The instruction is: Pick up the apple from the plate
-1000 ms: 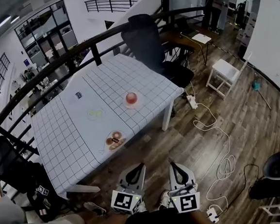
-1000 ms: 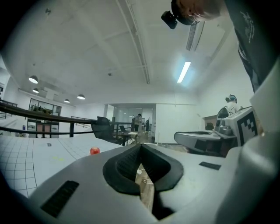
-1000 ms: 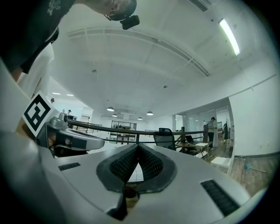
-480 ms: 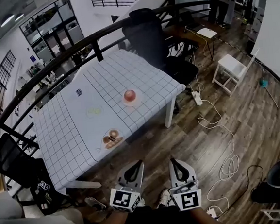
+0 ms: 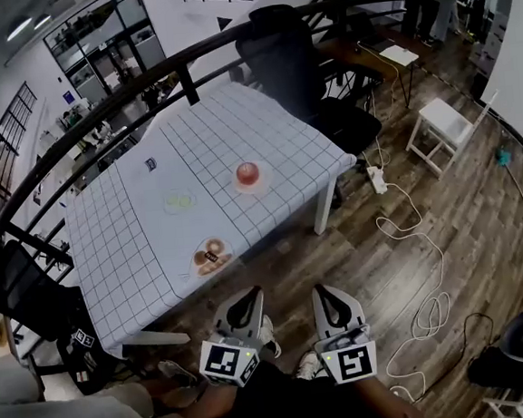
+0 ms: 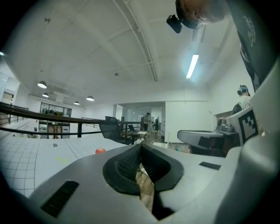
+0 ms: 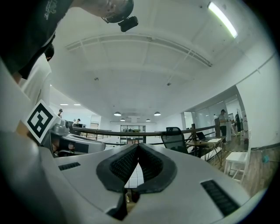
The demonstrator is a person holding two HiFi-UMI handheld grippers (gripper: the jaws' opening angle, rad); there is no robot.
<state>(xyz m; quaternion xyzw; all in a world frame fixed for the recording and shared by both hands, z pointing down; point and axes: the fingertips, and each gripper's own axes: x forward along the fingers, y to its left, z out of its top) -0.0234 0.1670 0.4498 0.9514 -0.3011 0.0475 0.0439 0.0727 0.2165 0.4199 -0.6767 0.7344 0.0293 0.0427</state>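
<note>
A red apple (image 5: 247, 171) sits on a small pale plate (image 5: 253, 191) near the right side of the grid-cloth table (image 5: 139, 260). In the left gripper view the apple (image 6: 100, 151) is a small red dot far off on the tabletop. Both grippers hang over the wooden floor, short of the table's near edge and well away from the apple. My left gripper (image 5: 250, 294) (image 6: 141, 145) is shut with nothing between its jaws. My right gripper (image 5: 319, 289) (image 7: 138, 145) is shut and holds nothing. The right gripper view does not show the apple.
A plate of brown pastries (image 5: 212, 256) lies at the table's near edge, and a yellow-green item (image 5: 179, 202) lies mid-table. A black office chair (image 5: 285, 60) stands behind the table by a curved railing (image 5: 98, 113). A white stool (image 5: 445, 124) and cables (image 5: 414, 236) are on the floor at right.
Both grippers have moved a little forward toward the table, still shut. The table and apple sit slightly lower and nearer in the head view.
</note>
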